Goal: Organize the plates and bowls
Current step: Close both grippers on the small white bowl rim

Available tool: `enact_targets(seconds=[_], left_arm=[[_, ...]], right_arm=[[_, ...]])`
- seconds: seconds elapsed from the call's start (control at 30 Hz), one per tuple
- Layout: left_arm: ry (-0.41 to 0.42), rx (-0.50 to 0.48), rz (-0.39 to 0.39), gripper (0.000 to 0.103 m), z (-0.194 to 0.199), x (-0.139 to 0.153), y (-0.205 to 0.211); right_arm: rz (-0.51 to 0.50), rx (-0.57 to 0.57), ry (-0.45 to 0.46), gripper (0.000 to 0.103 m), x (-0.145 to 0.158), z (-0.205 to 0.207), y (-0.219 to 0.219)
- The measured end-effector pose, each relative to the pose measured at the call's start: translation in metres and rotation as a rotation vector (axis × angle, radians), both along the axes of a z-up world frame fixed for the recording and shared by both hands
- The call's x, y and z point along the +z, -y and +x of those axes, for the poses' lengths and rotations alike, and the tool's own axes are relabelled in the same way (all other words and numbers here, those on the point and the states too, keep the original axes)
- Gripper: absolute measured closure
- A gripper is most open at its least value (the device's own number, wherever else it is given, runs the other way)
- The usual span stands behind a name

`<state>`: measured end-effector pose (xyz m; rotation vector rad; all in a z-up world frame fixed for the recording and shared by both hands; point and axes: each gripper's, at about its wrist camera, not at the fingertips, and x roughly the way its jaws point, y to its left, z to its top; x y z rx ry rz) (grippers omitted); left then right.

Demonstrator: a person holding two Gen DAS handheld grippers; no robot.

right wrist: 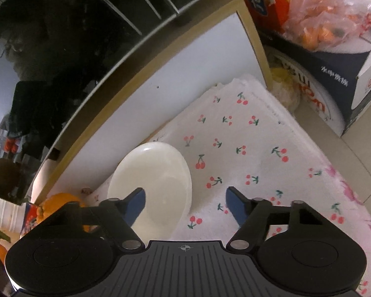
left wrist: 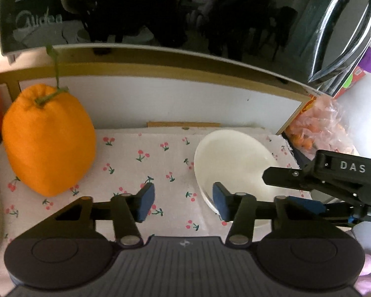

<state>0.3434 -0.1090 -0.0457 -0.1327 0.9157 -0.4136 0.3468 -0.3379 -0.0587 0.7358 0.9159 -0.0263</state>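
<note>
A white shallow bowl (left wrist: 232, 158) sits on the cherry-print cloth (left wrist: 141, 158); it also shows in the right wrist view (right wrist: 158, 170). My left gripper (left wrist: 183, 201) is open and empty, its right finger over the bowl's near rim. My right gripper (right wrist: 185, 204) is open and empty, its left finger over the bowl's inside and its right finger over the cloth (right wrist: 247, 148). The right gripper's black body (left wrist: 334, 178) reaches in from the right in the left wrist view, over the bowl's right edge.
A large orange fruit with a stem (left wrist: 48, 141) stands on the cloth at the left. A dark glossy appliance (left wrist: 160, 12) hangs over a white back panel (left wrist: 160, 99). A bag of small oranges (right wrist: 316, 17) and boxes (right wrist: 334, 74) lie at the right.
</note>
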Motion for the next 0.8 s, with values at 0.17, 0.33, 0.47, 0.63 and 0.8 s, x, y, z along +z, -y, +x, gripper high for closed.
enact_targets(seconds=[0.17,0.33,0.47,0.63,0.8], left_arm=[[-0.014,-0.008,-0.021,0.067,0.002,-0.003,-0.001],[-0.016,-0.020,-0.014,0.081,0.001,-0.002,0.001],[-0.007,-0.029,-0.011,0.091,0.001,-0.003,0.004],[0.007,-0.041,0.005,0.092,-0.001,0.000,0.006],[0.010,-0.042,0.004,0.092,-0.001,0.000,0.007]], right_arm=[[0.009,0.020,-0.011,0.066,-0.010,0.006,-0.006],[0.012,0.040,-0.018,0.084,-0.016,0.007,-0.013],[0.015,0.058,-0.010,0.091,-0.017,0.007,-0.017],[0.009,0.057,-0.009,0.091,-0.015,0.006,-0.017],[0.011,0.054,-0.012,0.092,-0.013,0.003,-0.017]])
